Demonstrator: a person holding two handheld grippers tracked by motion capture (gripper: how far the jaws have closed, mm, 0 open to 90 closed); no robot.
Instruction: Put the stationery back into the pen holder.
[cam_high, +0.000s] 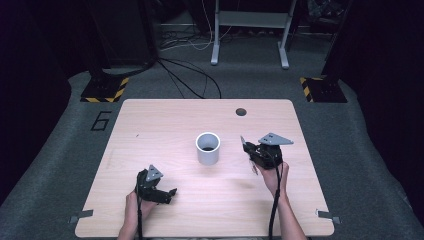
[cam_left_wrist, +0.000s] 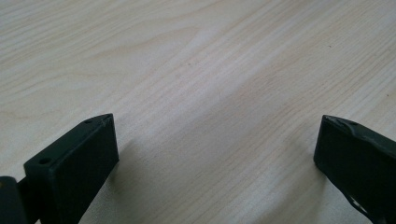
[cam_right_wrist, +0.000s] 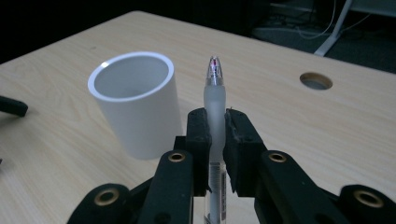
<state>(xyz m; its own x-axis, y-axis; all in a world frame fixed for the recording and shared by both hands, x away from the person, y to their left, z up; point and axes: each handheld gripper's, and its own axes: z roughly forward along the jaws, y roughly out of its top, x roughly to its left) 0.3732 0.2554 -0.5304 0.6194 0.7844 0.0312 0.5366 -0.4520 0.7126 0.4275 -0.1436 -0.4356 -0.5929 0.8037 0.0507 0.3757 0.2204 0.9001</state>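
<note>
Right tongs (cam_right_wrist: 215, 135) squeezing a see-through pen (cam_right_wrist: 215, 93), tip pointing up, just beside the white cup (cam_right_wrist: 137, 107), left tongs (cam_left_wrist: 215, 154) gaping apart over the bare wooden surface (cam_left_wrist: 196, 70)

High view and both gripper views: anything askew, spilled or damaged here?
Nothing stands out. The white cylindrical cup stands upright on the wooden table; the right gripper holds a frosted clear pen squarely; the left gripper is open.

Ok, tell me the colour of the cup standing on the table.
White, with a dark inside. The cup shows best in the right gripper view.
</note>
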